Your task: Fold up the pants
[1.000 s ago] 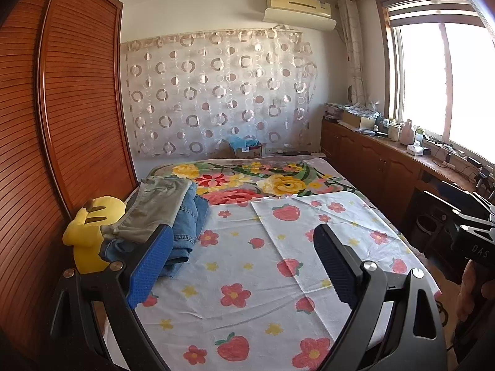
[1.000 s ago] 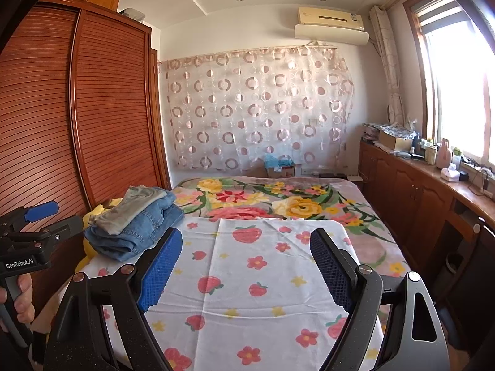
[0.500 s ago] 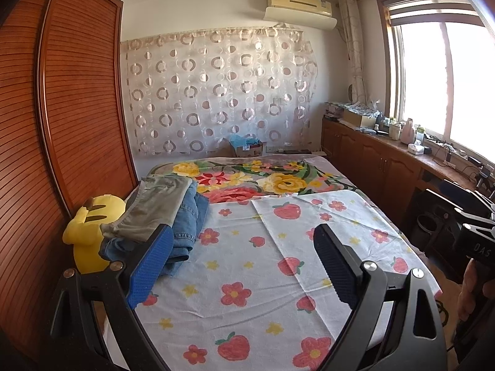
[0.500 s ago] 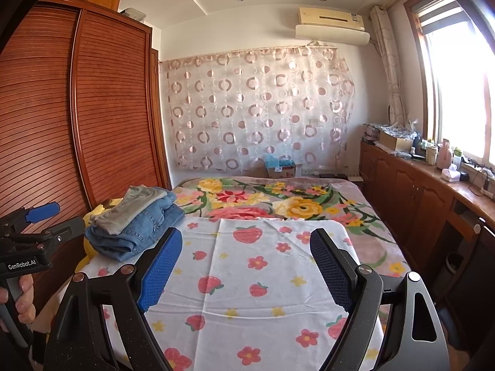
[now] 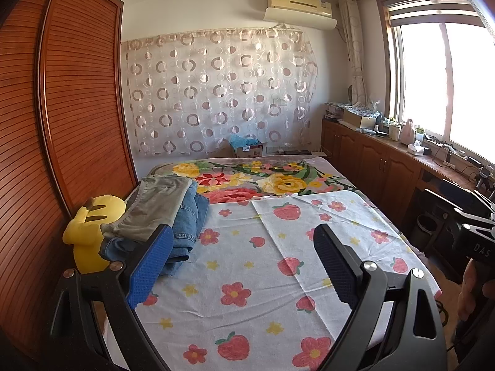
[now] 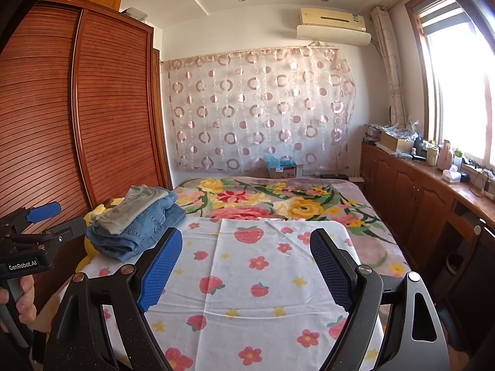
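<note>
A pile of folded pants lies on the left side of the bed: grey-green pants (image 5: 154,204) on top of blue jeans (image 5: 188,219). The pile also shows in the right wrist view, grey pants (image 6: 130,208) over jeans (image 6: 148,228). My left gripper (image 5: 244,266) is open and empty, held above the strawberry sheet (image 5: 247,278), to the right of the pile. My right gripper (image 6: 246,266) is open and empty above the same sheet (image 6: 247,278). The left gripper shows at the left edge of the right wrist view (image 6: 34,225).
A yellow plush toy (image 5: 86,235) sits between the pile and the wooden wardrobe (image 5: 62,123). A flowered blanket (image 5: 263,182) covers the far half of the bed. A wooden counter with clutter (image 5: 402,154) runs along the right wall under the window.
</note>
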Action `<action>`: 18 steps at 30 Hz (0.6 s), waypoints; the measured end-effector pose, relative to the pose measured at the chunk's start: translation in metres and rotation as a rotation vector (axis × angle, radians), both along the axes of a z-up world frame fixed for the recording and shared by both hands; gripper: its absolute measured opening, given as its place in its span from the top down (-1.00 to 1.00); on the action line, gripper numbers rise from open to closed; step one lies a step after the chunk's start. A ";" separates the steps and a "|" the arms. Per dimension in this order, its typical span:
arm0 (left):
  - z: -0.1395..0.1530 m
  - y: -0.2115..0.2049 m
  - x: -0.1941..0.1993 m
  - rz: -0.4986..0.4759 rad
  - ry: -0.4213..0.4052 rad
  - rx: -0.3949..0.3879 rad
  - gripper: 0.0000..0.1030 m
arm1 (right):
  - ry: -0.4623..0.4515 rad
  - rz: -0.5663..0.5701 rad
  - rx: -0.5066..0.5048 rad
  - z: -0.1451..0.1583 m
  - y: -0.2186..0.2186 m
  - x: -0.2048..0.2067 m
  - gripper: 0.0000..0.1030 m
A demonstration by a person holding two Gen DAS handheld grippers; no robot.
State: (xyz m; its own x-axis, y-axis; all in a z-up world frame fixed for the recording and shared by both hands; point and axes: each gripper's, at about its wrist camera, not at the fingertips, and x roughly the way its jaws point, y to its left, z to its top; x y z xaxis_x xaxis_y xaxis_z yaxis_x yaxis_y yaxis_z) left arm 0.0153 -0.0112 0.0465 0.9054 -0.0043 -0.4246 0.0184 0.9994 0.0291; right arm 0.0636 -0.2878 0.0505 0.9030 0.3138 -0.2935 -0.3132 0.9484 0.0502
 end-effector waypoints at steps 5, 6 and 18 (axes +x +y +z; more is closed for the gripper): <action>0.000 0.000 0.000 0.000 0.000 -0.001 -0.80 | -0.002 -0.001 0.001 0.000 0.001 0.000 -0.67; 0.000 0.000 0.000 -0.001 0.000 -0.002 -0.80 | -0.003 -0.002 -0.001 0.000 0.001 0.000 -0.67; 0.001 0.002 0.000 0.001 -0.002 0.000 -0.80 | -0.005 0.000 -0.003 -0.002 0.002 -0.001 -0.67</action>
State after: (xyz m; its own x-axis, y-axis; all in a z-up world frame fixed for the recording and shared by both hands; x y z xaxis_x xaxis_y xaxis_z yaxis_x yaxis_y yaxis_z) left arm 0.0150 -0.0095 0.0473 0.9063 -0.0035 -0.4227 0.0175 0.9994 0.0292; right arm 0.0626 -0.2858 0.0483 0.9046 0.3127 -0.2896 -0.3132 0.9486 0.0459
